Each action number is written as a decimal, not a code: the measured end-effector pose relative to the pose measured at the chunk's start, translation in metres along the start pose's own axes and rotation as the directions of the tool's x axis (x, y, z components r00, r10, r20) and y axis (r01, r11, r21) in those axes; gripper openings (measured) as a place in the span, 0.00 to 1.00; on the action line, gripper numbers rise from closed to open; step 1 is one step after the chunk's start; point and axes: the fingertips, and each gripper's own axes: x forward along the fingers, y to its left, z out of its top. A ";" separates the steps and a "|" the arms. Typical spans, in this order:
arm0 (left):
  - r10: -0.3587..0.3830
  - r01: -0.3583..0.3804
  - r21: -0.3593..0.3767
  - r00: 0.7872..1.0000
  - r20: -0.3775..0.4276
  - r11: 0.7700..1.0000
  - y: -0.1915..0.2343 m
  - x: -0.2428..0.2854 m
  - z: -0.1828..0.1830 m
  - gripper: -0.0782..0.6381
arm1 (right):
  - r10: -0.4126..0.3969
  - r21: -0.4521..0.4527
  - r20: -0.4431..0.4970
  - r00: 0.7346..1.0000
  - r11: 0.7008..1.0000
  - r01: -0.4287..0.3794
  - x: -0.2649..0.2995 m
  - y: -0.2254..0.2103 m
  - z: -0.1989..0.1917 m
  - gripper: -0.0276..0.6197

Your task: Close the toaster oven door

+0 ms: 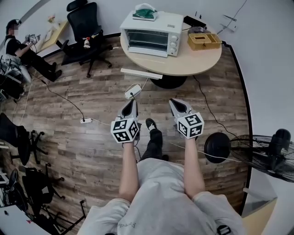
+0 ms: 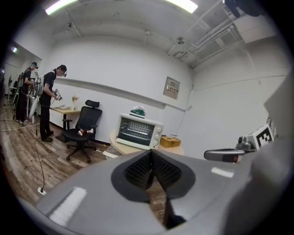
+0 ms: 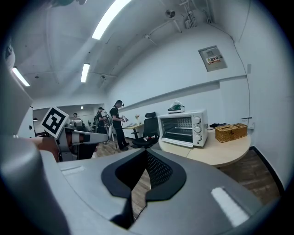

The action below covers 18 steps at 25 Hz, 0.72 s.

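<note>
Both grippers shut & empty over the floor, toaster oven well ahead on the table.

L gripper point(image 1: 133, 102) & R gripper point(image 1: 174, 102) are grey tapered shells w/ black ribbed pads and marker cubes at the back. Each has its jaws pressed together w/ nothing btwn them, side by side, pointing twd the table. The white, boxy toaster oven point(image 1: 151, 33) sits on the round pale-wood table point(image 1: 193, 64) near its left edge. Its glass door stands upright, flush w/ the front, wire rack behind it, three round knobs at its right. A green item point(image 1: 145, 12) lies on top, and a woven rectangular basket point(image 1: 204, 41) sits just beside. The floor point(image 1: 92, 137) is wood-grain plank, and a black office chair point(image 1: 85, 25) stands left of the table.
</note>
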 end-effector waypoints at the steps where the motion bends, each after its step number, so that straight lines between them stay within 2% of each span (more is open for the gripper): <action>1: 0.001 -0.001 -0.004 1.000 -0.005 1.000 0.002 0.009 -0.001 0.19 | -0.002 0.000 -0.004 1.000 1.000 0.002 0.006 -0.007 -0.001 0.04; 8: 0.036 -0.037 -0.058 0.999 -0.022 0.998 0.025 0.082 0.003 0.19 | 0.009 -0.022 -0.060 0.998 1.000 -0.011 0.059 -0.056 -0.001 0.04; 18: 0.080 -0.083 -0.083 0.996 -0.029 0.993 0.058 0.170 0.045 0.19 | 0.040 -0.117 -0.123 0.992 0.992 -0.055 0.149 -0.108 0.031 0.04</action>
